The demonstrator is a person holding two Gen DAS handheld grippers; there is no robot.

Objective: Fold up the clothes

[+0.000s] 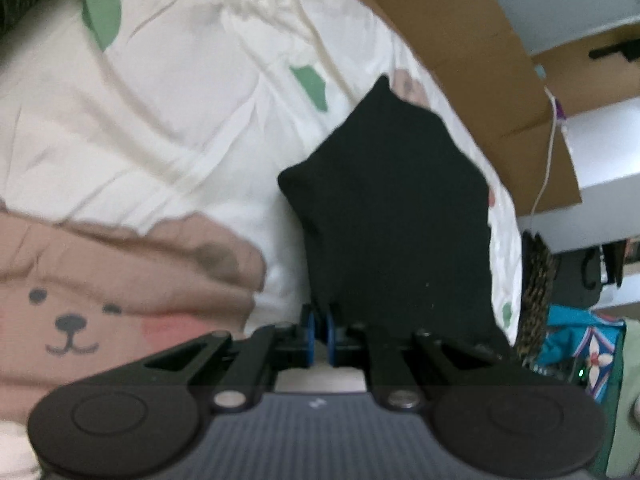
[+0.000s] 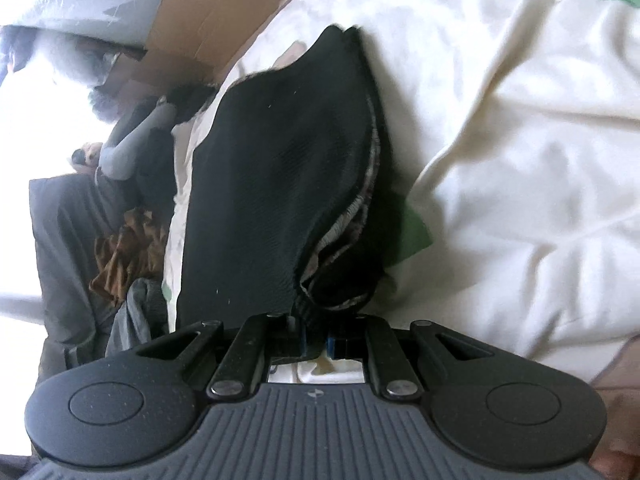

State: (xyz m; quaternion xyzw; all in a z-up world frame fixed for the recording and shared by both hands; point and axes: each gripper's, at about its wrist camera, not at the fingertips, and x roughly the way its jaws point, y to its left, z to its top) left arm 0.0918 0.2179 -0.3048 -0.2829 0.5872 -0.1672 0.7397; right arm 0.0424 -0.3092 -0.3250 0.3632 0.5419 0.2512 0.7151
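My left gripper (image 1: 321, 330) has its jaws pinched on the near edge of the black garment (image 1: 394, 216), lifted over the cream bedsheet (image 1: 168, 120); my right gripper (image 2: 316, 338) pinches its opened, pale-trimmed hem too.

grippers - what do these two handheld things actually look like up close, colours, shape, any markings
Both match: the left gripper and right gripper have black linkage arms with silver pivot screws, blue finger pads, two round black discs, and a grey ribbed body with a small white logo. No cables or sleeves are visible.
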